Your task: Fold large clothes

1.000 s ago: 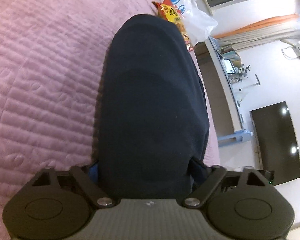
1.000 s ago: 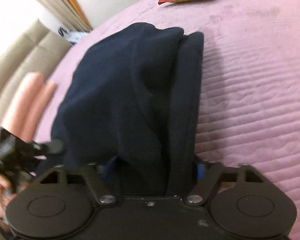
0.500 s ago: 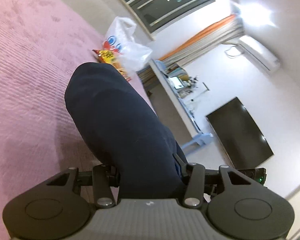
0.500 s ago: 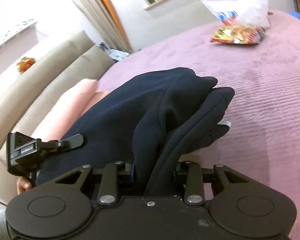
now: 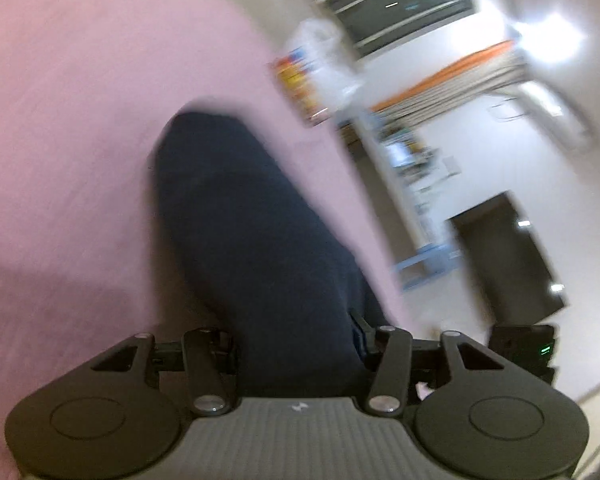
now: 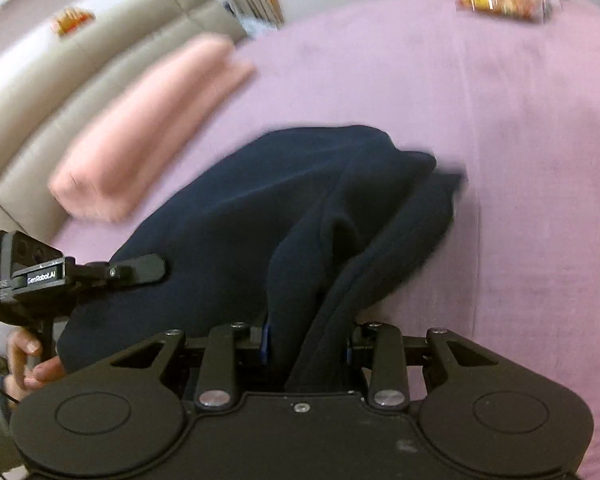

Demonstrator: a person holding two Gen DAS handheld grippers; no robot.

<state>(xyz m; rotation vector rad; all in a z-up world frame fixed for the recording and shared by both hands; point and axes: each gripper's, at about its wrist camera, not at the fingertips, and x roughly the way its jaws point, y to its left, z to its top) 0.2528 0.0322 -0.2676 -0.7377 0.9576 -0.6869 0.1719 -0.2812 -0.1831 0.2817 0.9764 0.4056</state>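
Navy garment [image 6: 260, 232] hangs bunched over the pink bedspread [image 6: 520, 160], with my left gripper [image 5: 296, 340] clamped on one thick fold, its jaws having just eased wider, and my right gripper [image 6: 306, 344] clamped on another beside it.

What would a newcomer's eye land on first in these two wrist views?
The dark navy garment fills the middle of both views, bunched between the jaws of each hand-held gripper, left and right, above the mauve bedspread. Next, the folded pink blanket lies along the bed's far left edge by the beige headboard.
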